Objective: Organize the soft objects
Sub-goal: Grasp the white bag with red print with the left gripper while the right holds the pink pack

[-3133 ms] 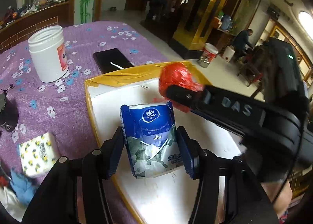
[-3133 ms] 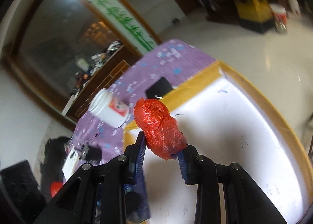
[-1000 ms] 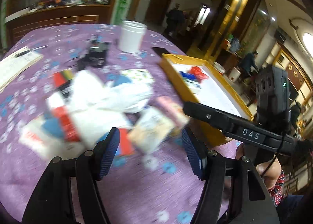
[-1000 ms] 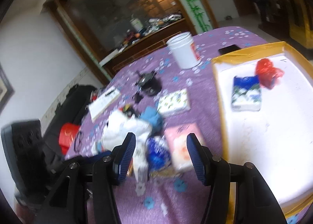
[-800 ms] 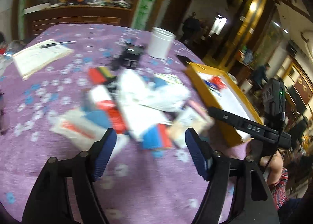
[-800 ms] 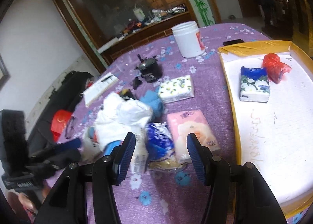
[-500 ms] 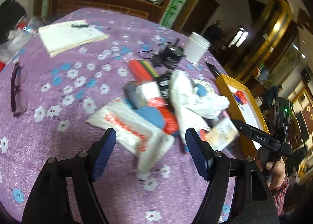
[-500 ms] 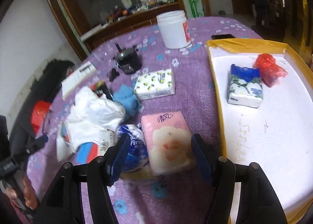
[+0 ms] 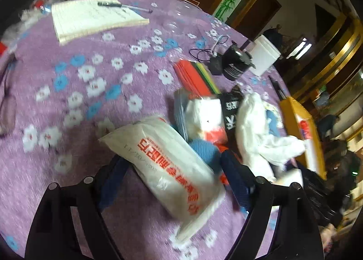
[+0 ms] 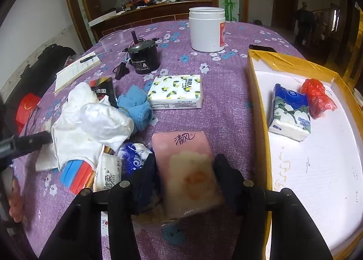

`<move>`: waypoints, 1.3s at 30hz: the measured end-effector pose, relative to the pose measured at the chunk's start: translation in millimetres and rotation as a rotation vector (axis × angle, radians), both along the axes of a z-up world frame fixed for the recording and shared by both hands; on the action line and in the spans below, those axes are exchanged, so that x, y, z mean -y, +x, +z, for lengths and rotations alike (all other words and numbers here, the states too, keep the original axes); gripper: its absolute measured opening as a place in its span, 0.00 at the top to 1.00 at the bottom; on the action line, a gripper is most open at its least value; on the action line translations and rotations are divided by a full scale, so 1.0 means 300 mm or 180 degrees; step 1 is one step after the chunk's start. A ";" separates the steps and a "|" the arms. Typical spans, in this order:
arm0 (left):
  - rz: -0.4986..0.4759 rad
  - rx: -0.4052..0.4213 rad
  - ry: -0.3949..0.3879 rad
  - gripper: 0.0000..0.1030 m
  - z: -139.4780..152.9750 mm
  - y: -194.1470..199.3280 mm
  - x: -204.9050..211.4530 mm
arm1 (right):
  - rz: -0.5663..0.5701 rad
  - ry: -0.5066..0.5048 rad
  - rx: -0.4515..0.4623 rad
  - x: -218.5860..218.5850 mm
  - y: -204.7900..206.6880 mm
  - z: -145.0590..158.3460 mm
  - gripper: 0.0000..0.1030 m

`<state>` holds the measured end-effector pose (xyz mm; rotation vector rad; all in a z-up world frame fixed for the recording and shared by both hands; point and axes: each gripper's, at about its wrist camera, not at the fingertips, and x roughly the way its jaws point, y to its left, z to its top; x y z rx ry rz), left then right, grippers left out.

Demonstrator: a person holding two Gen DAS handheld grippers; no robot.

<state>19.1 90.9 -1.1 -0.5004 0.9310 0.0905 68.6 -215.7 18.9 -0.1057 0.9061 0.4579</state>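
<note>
In the right wrist view my right gripper (image 10: 186,176) straddles a pink tissue pack (image 10: 183,153) on the purple cloth. Its jaws are closing and both pads touch the pack's sides. In the left wrist view a white tissue pack with red lettering (image 9: 168,160) lies slantwise between the fingers of my left gripper (image 9: 174,173). Those jaws are opening and the pads stand off the pack. A yellow-rimmed white tray (image 10: 261,123) at the right holds a blue tissue pack (image 10: 290,112) and a red plastic bag (image 10: 317,96).
A heap with a white cloth (image 10: 90,126), a blue cloth (image 10: 136,105) and a lemon-print tissue pack (image 10: 177,92) lies left of the tray. Behind stand a white jar (image 10: 206,30) and a black motor (image 10: 143,58). A notebook (image 9: 95,17) with a pen lies far left.
Both grippers left the tray, where the blue pack and red bag now lie, and came down over the heap. The left swung onto the white pack; the right closed in around the pink pack.
</note>
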 end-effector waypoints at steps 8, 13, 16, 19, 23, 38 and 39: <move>-0.0360 0.0088 0.0174 0.42 0.011 -0.076 0.042 | 0.0223 0.0231 -0.0075 -0.015 -0.059 0.013 0.53; -0.0775 0.0116 0.0255 0.46 0.042 -0.194 0.081 | 0.0495 0.0465 -0.0180 -0.010 -0.142 0.021 0.53; -0.0940 0.0104 0.0377 0.47 0.056 -0.244 0.112 | 0.0573 0.0489 -0.0161 -0.004 -0.195 0.028 0.53; -0.0899 0.0120 0.0403 0.47 0.051 -0.235 0.118 | 0.0531 0.0451 -0.0104 0.010 -0.221 0.030 0.53; -0.0667 0.0141 0.0235 0.46 0.037 -0.193 0.091 | 0.0461 0.0453 -0.0111 0.016 -0.209 0.017 0.53; -0.0410 0.0438 0.0065 0.52 0.068 -0.198 0.048 | 0.0433 0.0423 -0.0065 0.021 -0.201 0.001 0.55; -0.0426 0.0505 0.0126 0.52 0.090 -0.211 0.058 | 0.0433 0.0433 -0.0064 0.022 -0.202 0.002 0.56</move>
